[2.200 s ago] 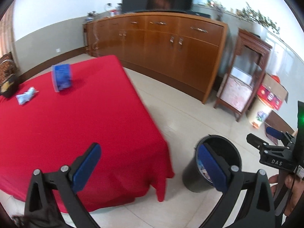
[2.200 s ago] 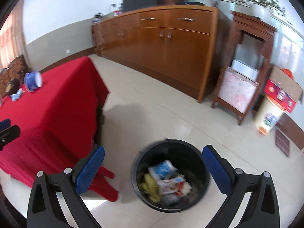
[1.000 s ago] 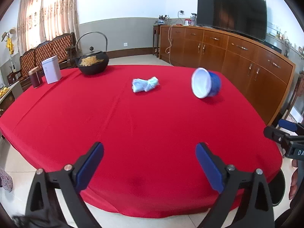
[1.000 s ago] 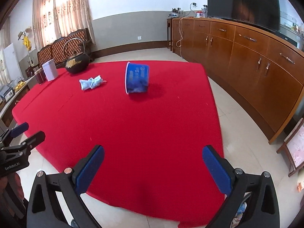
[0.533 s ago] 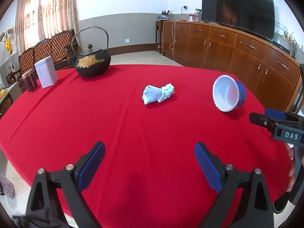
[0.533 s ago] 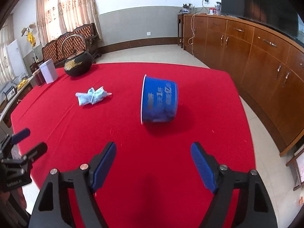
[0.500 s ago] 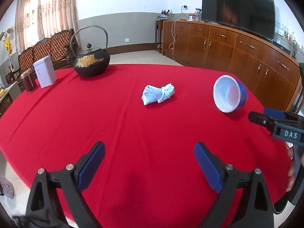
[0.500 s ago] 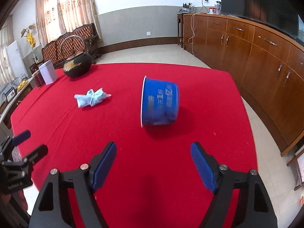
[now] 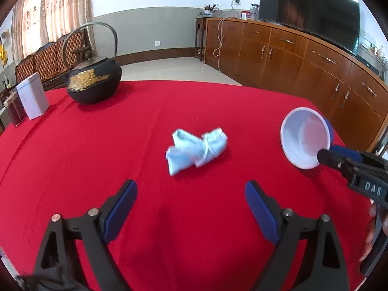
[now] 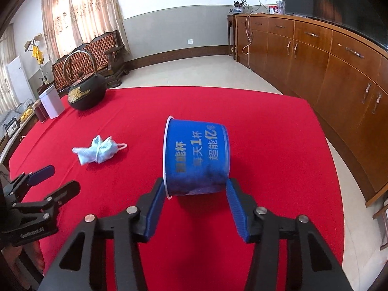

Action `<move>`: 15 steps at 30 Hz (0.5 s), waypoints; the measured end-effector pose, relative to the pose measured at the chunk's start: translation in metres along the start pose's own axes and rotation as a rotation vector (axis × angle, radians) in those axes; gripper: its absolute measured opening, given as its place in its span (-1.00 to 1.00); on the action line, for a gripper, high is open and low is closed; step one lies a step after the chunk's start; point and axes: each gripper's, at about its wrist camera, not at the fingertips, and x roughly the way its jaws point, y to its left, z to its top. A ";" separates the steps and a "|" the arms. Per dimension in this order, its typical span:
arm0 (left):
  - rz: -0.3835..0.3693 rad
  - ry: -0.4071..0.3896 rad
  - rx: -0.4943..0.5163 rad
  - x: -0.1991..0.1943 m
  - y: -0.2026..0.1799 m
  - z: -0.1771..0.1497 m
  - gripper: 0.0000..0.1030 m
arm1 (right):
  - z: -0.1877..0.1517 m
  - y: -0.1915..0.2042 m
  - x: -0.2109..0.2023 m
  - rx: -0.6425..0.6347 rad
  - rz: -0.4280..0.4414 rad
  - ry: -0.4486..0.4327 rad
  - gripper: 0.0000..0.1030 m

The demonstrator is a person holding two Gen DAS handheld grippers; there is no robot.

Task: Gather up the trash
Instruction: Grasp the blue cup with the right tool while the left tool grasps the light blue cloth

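A blue paper cup lies on its side on the red tablecloth, its white mouth facing left. My right gripper has the cup's near part between its jaws, which are closing; one pad is at the rim, the other at the base, with no squeeze visible. A crumpled light-blue face mask lies just ahead of my left gripper. The left jaws are wide, closing slightly, with nothing between them.
A black iron kettle, a white box and a dark jar stand at the table's far left. A long wooden sideboard with a television runs along the right wall. Wooden seats line the back left.
Both grippers have swung from the bin on the floor to the table and moved in. The right jaws have narrowed around the cup. The mask is closer to the left gripper.
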 end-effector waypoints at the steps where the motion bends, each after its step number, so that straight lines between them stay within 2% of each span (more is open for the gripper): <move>1: -0.003 0.008 -0.007 0.006 0.000 0.003 0.77 | 0.004 0.000 0.005 -0.004 -0.002 -0.001 0.04; 5: -0.013 0.053 -0.007 0.026 -0.001 0.010 0.63 | 0.016 -0.004 0.021 -0.005 -0.007 -0.002 0.04; 9: -0.023 0.067 -0.011 0.035 -0.003 0.018 0.62 | 0.027 -0.007 0.033 -0.008 -0.010 0.006 0.06; 12: -0.027 0.105 0.006 0.046 -0.010 0.021 0.61 | 0.033 -0.011 0.037 -0.002 -0.012 -0.002 0.39; 15: -0.027 0.110 0.022 0.049 -0.014 0.024 0.59 | 0.038 -0.015 0.039 0.000 -0.024 -0.017 0.45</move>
